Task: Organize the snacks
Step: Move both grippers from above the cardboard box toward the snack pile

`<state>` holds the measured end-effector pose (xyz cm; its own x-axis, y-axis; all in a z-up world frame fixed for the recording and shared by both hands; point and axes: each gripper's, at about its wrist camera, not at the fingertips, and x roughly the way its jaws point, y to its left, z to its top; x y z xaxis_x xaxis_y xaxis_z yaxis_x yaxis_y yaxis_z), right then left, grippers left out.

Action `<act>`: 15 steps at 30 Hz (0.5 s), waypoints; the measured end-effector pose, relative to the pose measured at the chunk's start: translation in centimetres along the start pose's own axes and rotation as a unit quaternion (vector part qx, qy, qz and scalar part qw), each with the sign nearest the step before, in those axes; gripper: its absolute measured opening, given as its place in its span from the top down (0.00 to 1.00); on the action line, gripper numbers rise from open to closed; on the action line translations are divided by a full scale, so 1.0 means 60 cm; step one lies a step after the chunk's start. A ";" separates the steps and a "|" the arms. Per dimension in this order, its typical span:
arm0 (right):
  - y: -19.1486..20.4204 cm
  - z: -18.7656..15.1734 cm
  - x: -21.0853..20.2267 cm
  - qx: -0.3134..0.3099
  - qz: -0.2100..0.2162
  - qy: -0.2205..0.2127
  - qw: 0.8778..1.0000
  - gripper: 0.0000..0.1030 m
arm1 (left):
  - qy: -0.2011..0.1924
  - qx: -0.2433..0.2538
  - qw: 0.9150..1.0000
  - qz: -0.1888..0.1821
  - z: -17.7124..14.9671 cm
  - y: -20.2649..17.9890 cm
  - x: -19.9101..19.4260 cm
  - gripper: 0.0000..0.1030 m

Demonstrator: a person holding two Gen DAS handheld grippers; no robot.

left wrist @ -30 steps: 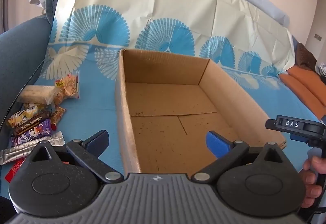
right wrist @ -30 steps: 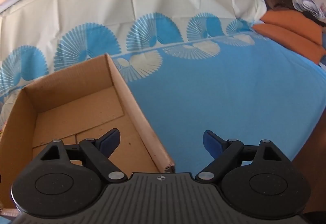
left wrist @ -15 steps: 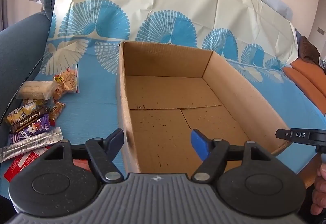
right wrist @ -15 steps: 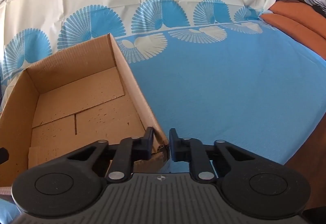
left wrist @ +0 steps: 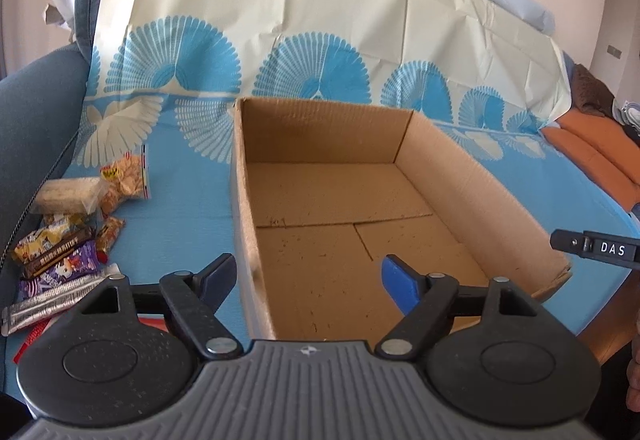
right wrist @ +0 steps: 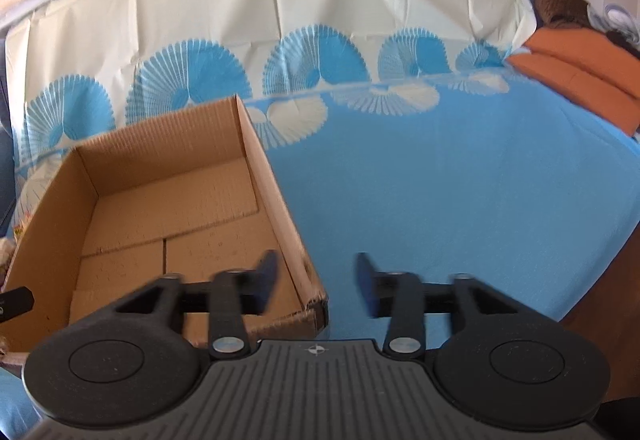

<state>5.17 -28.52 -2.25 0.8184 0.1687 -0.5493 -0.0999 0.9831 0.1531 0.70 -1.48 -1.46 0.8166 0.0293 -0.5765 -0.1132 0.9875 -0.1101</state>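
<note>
Right wrist view blurs the right claw (right wrist: 316, 280), jaws just opening, empty.

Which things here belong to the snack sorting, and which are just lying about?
For the job:
- cardboard box, nothing in it
- pile of snack packets left of the box

Lying about:
- orange cushions
- patterned blue cloth under everything
- grey-blue sofa arm
</note>
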 end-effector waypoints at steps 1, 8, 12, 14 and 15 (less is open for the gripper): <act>0.003 0.003 -0.009 -0.007 0.000 -0.006 1.000 0.43 | -0.009 0.004 1.000 -0.003 0.000 -0.002 -0.005 0.18; 0.063 0.018 -0.034 -0.045 0.006 -0.031 0.998 0.24 | -0.076 0.036 0.996 -0.028 -0.002 -0.021 -0.053 0.16; 0.103 0.024 -0.047 -0.058 0.013 -0.043 0.997 0.11 | -0.064 0.025 0.997 -0.039 -0.004 -0.020 -0.058 0.16; 0.122 0.020 -0.052 -0.067 0.015 -0.054 0.996 0.07 | -0.056 0.018 0.997 -0.050 -0.006 -0.014 -0.062 0.16; 0.126 0.018 -0.057 -0.070 0.019 -0.060 0.996 0.06 | -0.056 0.017 0.997 -0.054 -0.006 -0.013 -0.064 0.16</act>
<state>2.21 -21.72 1.69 0.8734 0.2050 -0.4417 -0.2030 0.9778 0.0523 -2.56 -2.41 0.54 0.8811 -0.0613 -0.4689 -0.0047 0.9904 -0.1383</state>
